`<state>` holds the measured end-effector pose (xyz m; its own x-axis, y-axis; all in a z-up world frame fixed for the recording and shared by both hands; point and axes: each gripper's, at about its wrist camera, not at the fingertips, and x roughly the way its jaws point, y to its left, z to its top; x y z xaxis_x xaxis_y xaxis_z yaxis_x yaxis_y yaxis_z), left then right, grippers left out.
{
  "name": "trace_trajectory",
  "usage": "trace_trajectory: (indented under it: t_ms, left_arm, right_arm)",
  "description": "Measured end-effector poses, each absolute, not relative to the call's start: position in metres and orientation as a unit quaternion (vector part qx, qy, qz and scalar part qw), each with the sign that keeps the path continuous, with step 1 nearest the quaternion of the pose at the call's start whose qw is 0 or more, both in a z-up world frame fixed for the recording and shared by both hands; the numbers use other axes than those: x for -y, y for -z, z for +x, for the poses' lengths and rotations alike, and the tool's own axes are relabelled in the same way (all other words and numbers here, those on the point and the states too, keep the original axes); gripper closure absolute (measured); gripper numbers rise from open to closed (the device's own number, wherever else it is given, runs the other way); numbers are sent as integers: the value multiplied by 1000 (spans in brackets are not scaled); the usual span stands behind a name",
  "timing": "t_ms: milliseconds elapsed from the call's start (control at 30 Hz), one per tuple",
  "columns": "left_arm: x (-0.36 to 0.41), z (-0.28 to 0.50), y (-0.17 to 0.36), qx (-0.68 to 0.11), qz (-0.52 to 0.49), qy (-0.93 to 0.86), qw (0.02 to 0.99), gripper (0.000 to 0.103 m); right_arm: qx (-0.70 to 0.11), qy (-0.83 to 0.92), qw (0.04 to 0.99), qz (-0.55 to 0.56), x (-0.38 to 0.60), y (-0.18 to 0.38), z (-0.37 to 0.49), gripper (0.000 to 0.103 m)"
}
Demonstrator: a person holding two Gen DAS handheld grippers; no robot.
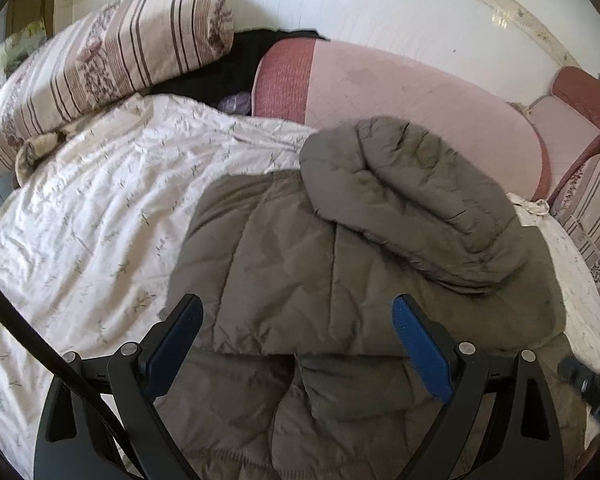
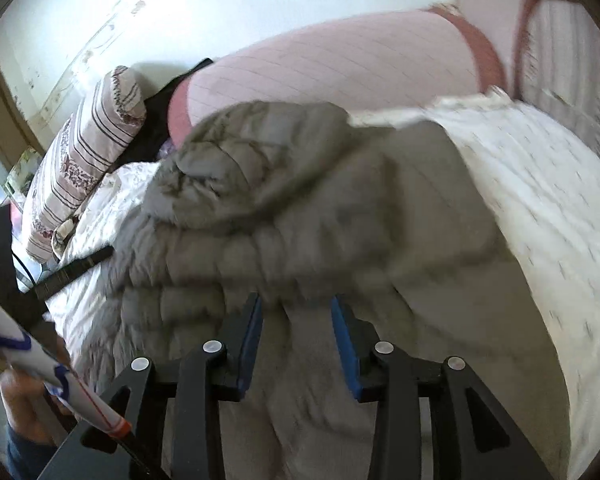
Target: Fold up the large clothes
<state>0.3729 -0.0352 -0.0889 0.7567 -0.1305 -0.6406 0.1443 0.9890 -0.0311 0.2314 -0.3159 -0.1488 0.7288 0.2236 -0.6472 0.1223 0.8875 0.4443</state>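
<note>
A grey-brown puffer jacket (image 1: pixel 300 264) lies on a white flowered quilt (image 1: pixel 100 208), its hood (image 1: pixel 404 196) folded down onto the body. My left gripper (image 1: pixel 296 302) hovers just over the jacket's near part, open wide, with nothing pinched. In the blurred right wrist view the same jacket (image 2: pixel 300 208) fills the middle. My right gripper (image 2: pixel 296 304) sits low over it with its blue pads (image 2: pixel 346 344) a moderate gap apart. Jacket fabric lies in that gap and I see no pinch. A blurred black part of the right gripper (image 1: pixel 588 384) shows at the lower right of the left wrist view.
A rolled striped quilt (image 1: pixel 112 64) lies at the back left, with a dark garment (image 1: pixel 236 64) beside it. A long pink bolster (image 1: pixel 400 92) runs along the white wall. A hand (image 2: pixel 20 400) and black gripper parts (image 2: pixel 4 264) show at the left of the right wrist view.
</note>
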Motion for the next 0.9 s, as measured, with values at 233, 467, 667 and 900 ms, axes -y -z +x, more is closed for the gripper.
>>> trace_trajectory:
  t_ms: [233,467,667,900]
  left_arm:
    - [26,319,69,-316,17,74,946,8]
    - [28,224,77,-303,59,88,947,8]
    - [17,148,120,-340,73,83,934,8]
    - [-8,111,155,-365,72,43,927,8]
  right_arm:
    - [-378,-9,890,255,327,166,155,64]
    - [-390,-6,894,220,310,183,96,64]
    - [-392,-19,900,190,290,192,69,64]
    - [-395,-18,903,168,271,200,48,62]
